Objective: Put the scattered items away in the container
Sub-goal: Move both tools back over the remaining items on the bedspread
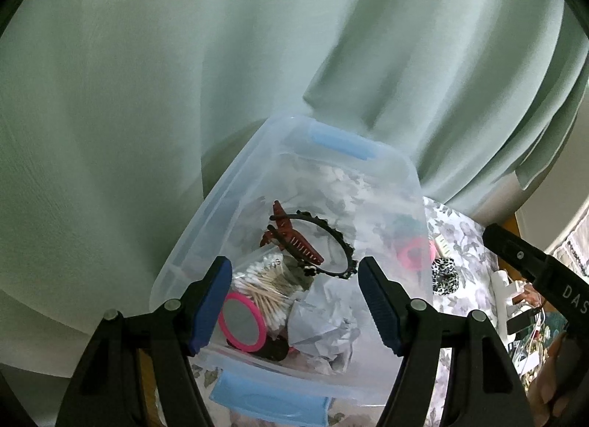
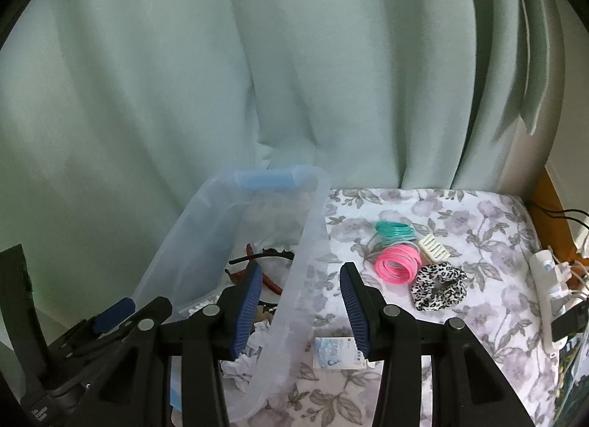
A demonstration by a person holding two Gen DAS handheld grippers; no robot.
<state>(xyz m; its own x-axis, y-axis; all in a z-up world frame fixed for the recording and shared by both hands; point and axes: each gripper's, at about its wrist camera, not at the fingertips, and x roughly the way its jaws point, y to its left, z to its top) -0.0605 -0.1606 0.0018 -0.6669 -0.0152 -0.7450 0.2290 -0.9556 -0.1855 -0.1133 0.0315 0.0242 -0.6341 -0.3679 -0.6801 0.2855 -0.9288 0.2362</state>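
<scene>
A clear plastic bin [image 1: 412,184] with blue handles holds a brown claw clip [image 1: 294,239], a black headband [image 1: 342,246], a bag of cotton swabs [image 1: 265,287], a pink mirror [image 1: 241,322] and crumpled paper [image 1: 327,327]. My left gripper [image 1: 294,303] is open and empty above the bin. My right gripper [image 2: 300,311] is open and empty over the bin's right wall [image 2: 294,279]. On the floral cloth lie pink bangles [image 2: 399,264], teal bangles [image 2: 394,230], a white comb clip [image 2: 434,247], a leopard scrunchie [image 2: 438,289] and a small white-blue packet [image 2: 337,351].
A pale green curtain [image 2: 257,77] hangs close behind the bin and table. A white power strip with cables [image 2: 548,290] lies at the table's right edge, by a wooden frame [image 2: 548,206]. The other gripper's body [image 1: 537,272] shows at the right of the left wrist view.
</scene>
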